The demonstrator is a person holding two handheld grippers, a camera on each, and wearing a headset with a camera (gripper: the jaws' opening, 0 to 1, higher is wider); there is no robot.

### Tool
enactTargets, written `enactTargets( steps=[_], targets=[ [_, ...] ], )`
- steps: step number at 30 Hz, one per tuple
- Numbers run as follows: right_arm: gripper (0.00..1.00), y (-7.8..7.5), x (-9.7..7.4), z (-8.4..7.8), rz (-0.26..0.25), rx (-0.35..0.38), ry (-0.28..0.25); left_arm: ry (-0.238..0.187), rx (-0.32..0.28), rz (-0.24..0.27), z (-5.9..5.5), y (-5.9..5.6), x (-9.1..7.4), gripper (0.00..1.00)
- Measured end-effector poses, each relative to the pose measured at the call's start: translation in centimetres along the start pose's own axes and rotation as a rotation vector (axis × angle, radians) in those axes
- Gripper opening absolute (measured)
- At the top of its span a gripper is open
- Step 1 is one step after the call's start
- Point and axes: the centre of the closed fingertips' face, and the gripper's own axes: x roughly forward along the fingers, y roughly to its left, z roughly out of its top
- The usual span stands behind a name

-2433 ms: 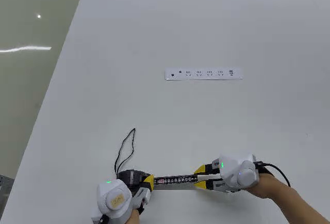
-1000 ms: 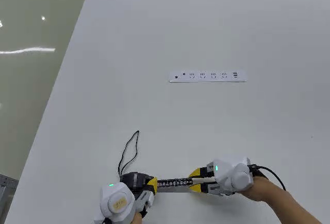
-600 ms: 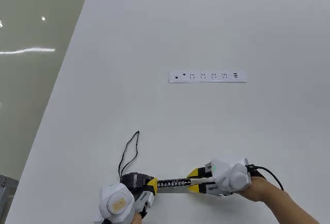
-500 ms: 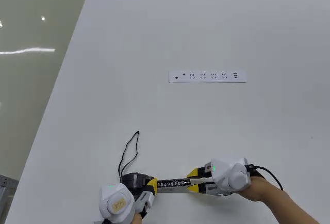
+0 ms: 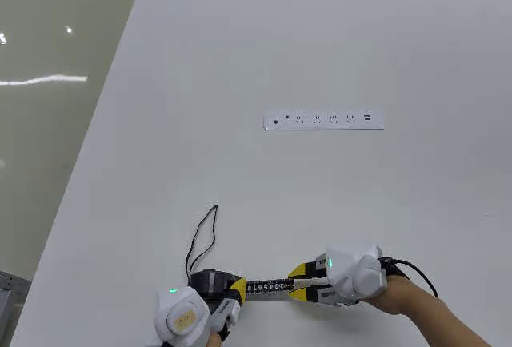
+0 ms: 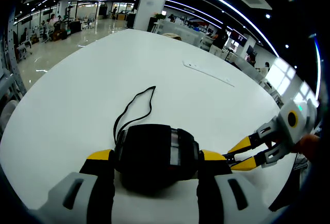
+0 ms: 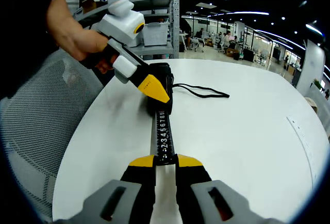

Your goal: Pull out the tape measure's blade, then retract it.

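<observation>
Tape measure: The black tape measure (image 6: 149, 146) sits on the white table (image 5: 320, 43), at the edge close to the person. Its thin black string (image 5: 202, 239) lies in a loop on the table behind it.

Left gripper: The left gripper (image 6: 155, 158) has its two yellow tips pressed on the sides of the tape measure. It holds the case down on the table.

Right gripper: The right gripper (image 7: 165, 160) has its two tips squeezed together on the end of the blade (image 7: 162, 131). It pinches the blade just above the table.

Blade: A short bit of the blade is out, and you can read the numbers on it. It runs straight from the case to the right gripper.

Other thing: A white power strip (image 5: 324, 119) lies farther up the table, well apart from the work.

Step now: I think this is the middle of the job, with the blade partly out. From one moment I cannot tell if it is going out or coming back.

Next move: If it goes out, the right gripper should pull straight away from the case. If it goes back, the right gripper should bring the blade in slowly so it does not snap. Either way, the left gripper needs a tight hold on the case.
</observation>
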Motion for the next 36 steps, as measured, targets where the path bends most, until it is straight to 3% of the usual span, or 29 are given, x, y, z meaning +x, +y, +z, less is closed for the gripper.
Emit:
enactTargets(
  steps=[36],
  targets=[
    [0.12, -0.1, 1.7, 1.3, 0.016, 0.004, -0.022, 0.002, -0.026, -0.017, 0.2, 0.0, -0.1, 0.61]
  ],
)
